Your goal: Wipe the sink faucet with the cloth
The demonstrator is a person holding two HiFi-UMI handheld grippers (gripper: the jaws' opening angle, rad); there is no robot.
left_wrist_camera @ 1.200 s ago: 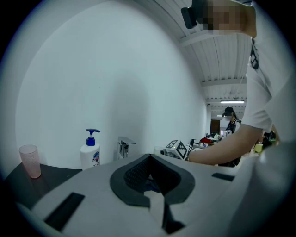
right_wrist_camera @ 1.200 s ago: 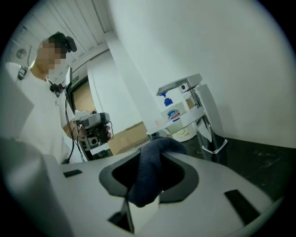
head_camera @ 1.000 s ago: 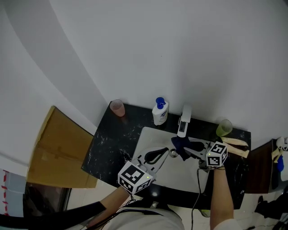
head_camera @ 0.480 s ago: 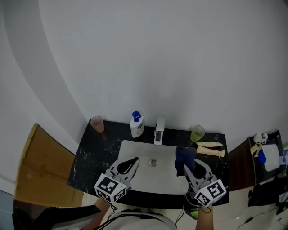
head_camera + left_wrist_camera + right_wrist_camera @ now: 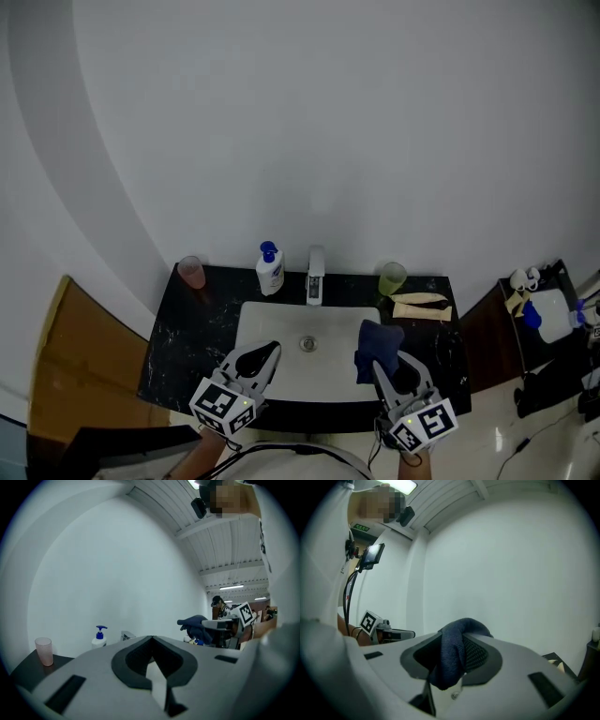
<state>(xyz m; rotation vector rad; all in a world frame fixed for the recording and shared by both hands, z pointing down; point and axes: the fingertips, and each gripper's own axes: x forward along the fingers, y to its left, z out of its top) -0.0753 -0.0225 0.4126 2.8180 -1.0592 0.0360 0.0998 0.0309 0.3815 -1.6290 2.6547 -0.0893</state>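
Both grippers have drawn back toward the near edge of the sink [image 5: 246, 323] since a second ago, and the right one, which then had the cloth up by the faucet's foot, now sits off the basin's front right corner; so the wipe either has to be re-approached or is being broken off, I can't say which. Reading from my left: the left gripper [image 5: 267, 352] hovers over the basin's near left part with its jaws brought together on nothing, well apart from the faucet [image 5: 315, 275]; it does no work at present, and my worry is only that it strays into the other's path. A soap bottle [image 5: 270, 270] stands just beside the faucet on its left, and a green cup [image 5: 392, 278] stands near on its right; a wide sweep could knock either one over. Further right, the right gripper [image 5: 392, 366] is clamped on the dark blue cloth [image 5: 375, 342], jaws held fairly wide by the thick bunched fold between the pads; the rest spills loosely past the tips. I judge that the fold could drag out on the spout, or bare jaw tips could strike metal if I come in too straight.
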